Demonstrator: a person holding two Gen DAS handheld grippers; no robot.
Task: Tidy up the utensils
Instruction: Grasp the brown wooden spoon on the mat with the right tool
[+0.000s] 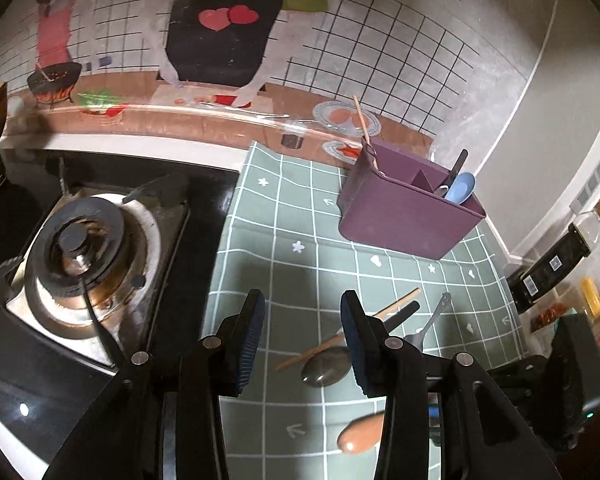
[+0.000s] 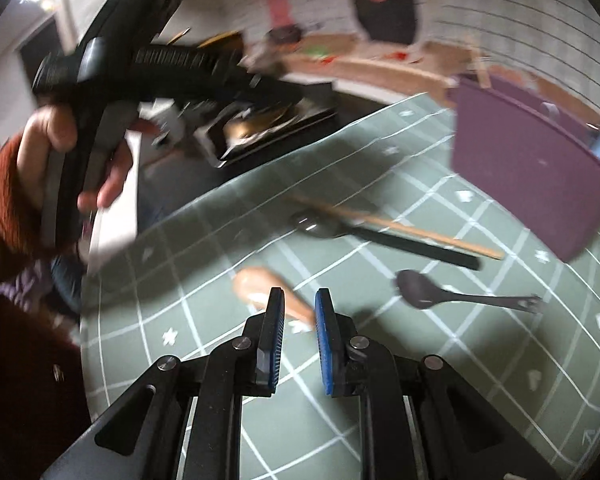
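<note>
On the green checked cloth (image 1: pixel 284 208) lie a wooden chopstick (image 1: pixel 396 304), a black-handled spoon (image 1: pixel 326 366), a small metal spoon (image 1: pixel 434 316) and a brown spoon (image 1: pixel 360 432). My left gripper (image 1: pixel 304 308) hovers open above the cloth, left of the chopstick, with nothing between its fingers. In the right wrist view, my right gripper (image 2: pixel 300 300) hangs just over the brown spoon (image 2: pixel 256 280). Its jaws stand narrowly apart and press on nothing. The purple caddy (image 1: pixel 404 216) holds a blue spoon (image 1: pixel 460 188) and one chopstick (image 1: pixel 364 128).
A gas stove (image 1: pixel 80 240) fills the left side beside the cloth. A black box (image 1: pixel 548 272) and food packets stand at the right edge. A hand (image 2: pixel 60 140) in a rust-red sleeve holds the left gripper's handle. The caddy (image 2: pixel 532 168) stands at the cloth's far right.
</note>
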